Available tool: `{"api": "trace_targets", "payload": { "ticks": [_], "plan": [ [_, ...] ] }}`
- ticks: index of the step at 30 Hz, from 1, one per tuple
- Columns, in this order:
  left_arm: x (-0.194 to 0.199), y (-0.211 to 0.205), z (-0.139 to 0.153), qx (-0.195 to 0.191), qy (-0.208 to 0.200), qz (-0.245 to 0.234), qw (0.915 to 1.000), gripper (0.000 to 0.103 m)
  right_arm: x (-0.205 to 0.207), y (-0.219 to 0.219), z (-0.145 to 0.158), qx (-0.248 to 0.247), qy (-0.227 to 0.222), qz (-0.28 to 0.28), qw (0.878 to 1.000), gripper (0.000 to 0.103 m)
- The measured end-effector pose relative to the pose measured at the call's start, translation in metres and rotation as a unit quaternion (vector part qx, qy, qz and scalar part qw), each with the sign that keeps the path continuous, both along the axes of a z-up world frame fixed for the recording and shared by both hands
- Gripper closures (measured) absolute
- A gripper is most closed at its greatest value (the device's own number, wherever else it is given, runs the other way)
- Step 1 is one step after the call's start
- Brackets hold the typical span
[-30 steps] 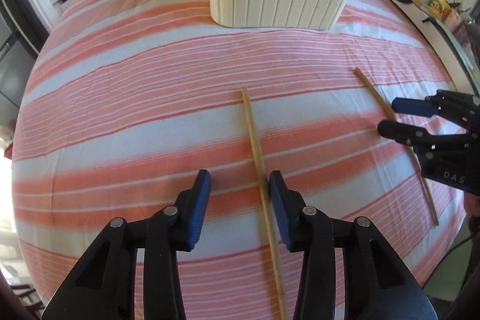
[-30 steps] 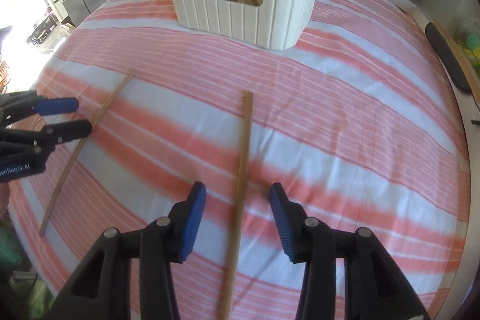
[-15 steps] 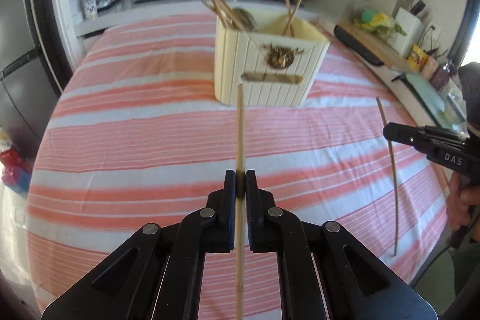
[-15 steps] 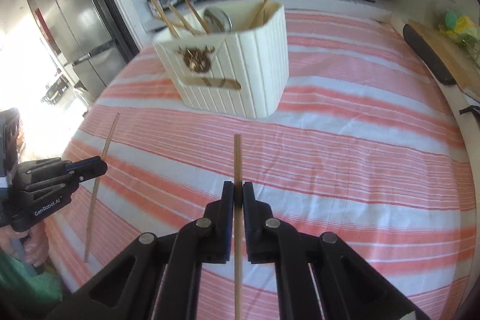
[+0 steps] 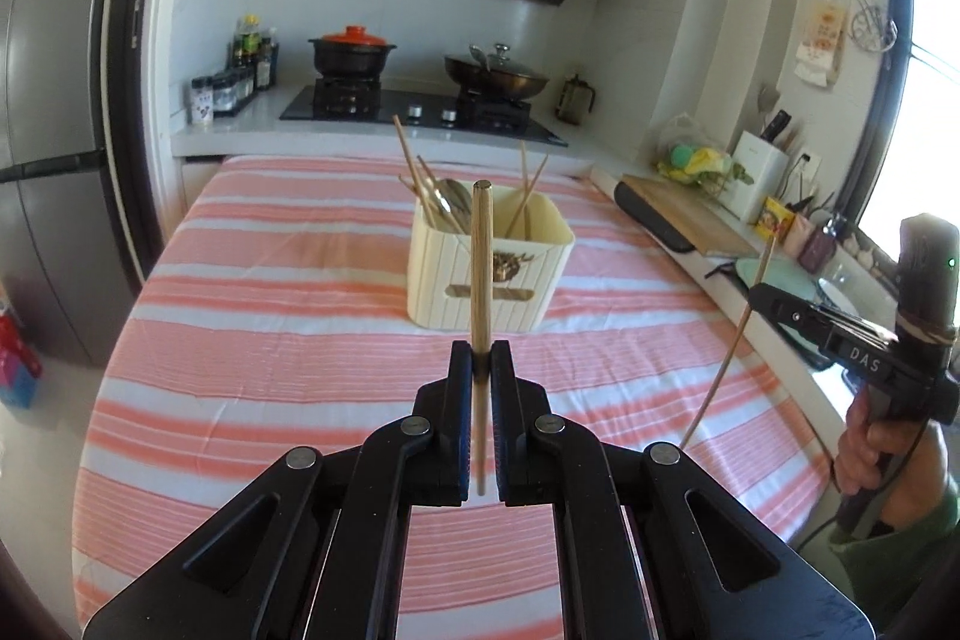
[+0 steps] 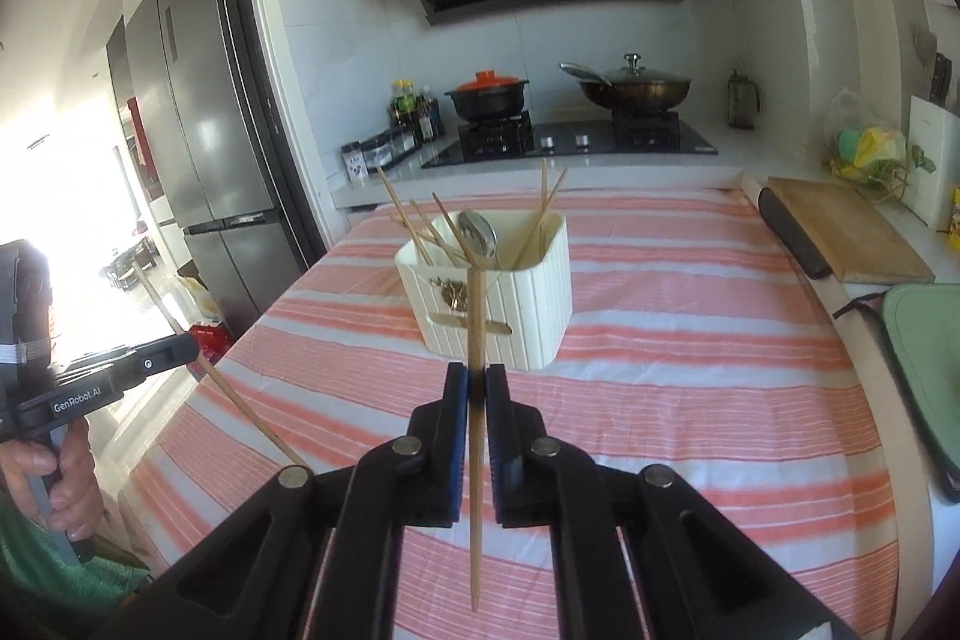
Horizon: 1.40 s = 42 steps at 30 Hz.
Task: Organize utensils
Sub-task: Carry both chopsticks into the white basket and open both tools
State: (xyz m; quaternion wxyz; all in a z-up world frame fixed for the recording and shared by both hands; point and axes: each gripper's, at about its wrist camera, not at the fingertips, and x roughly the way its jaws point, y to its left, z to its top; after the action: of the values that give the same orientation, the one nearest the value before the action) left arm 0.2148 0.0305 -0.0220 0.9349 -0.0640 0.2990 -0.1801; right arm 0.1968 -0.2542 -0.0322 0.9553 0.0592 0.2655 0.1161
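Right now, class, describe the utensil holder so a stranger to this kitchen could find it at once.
Start at the table with the pink-and-white striped cloth. Towards its far end, in front of the stove, stands the cream ribbed utensil holder. It alone bears a gold ornament on its front, and chopsticks and a metal spoon stick out of it.

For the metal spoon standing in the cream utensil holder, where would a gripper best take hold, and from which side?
Grip the spoon by its bowl, the only part showing above the cream holder; its handle is hidden inside. Come from above, jaws across the bowl's thin edge, probably from the right, since chopsticks lean close on its left. Both grippers are already shut on chopsticks, so one would have to be freed first.
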Motion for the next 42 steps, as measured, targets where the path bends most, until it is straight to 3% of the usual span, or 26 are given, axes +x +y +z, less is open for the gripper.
{"api": "trace_targets", "payload": {
  "ticks": [8,13,18,22,26,31,37,38,40,41,42],
  "plan": [
    [0.007,0.019,0.025,-0.012,-0.017,0.01,0.9997,0.099,0.016,-0.003,0.026,-0.02,-0.022,-0.003,1.0,0.097],
    [0.029,0.023,0.066,-0.016,-0.055,0.018,0.9982,0.099,0.041,-0.007,0.058,-0.037,-0.06,-0.008,0.998,0.097],
    [0.075,0.009,0.108,-0.022,-0.101,0.028,0.9943,0.099,0.079,-0.004,0.099,-0.045,-0.116,-0.025,0.992,0.097],
    [0.124,-0.016,0.11,-0.018,-0.111,0.034,0.9931,0.099,0.116,0.002,0.11,-0.027,-0.142,-0.046,0.988,0.097],
    [0.176,-0.04,0.092,-0.014,-0.079,0.031,0.9963,0.099,0.153,0.011,0.1,-0.01,-0.159,-0.037,0.986,0.097],
    [0.225,-0.061,0.046,0.0,-0.006,0.023,0.9997,0.099,0.207,0.018,0.063,-0.014,-0.101,-0.018,0.995,0.097],
    [0.251,-0.074,-0.005,0.021,0.064,0.015,0.9976,0.098,0.263,0.013,0.001,0.012,0.043,0.008,0.999,0.095],
    [0.25,-0.075,-0.009,0.023,0.068,0.017,0.9973,0.092,0.268,0.013,-0.008,0.016,0.061,0.013,0.998,0.093],
    [0.244,-0.072,-0.013,0.028,0.067,0.021,0.9972,0.063,0.271,0.013,-0.022,0.013,0.084,0.016,0.996,0.089],
    [0.236,-0.069,-0.012,0.032,0.056,0.028,0.9975,0.041,0.269,0.012,-0.025,0.013,0.085,0.015,0.996,0.083],
    [0.226,-0.065,-0.009,0.037,0.041,0.036,0.9978,0.027,0.264,0.01,-0.025,0.014,0.08,0.013,0.997,0.069]
  ]
}}
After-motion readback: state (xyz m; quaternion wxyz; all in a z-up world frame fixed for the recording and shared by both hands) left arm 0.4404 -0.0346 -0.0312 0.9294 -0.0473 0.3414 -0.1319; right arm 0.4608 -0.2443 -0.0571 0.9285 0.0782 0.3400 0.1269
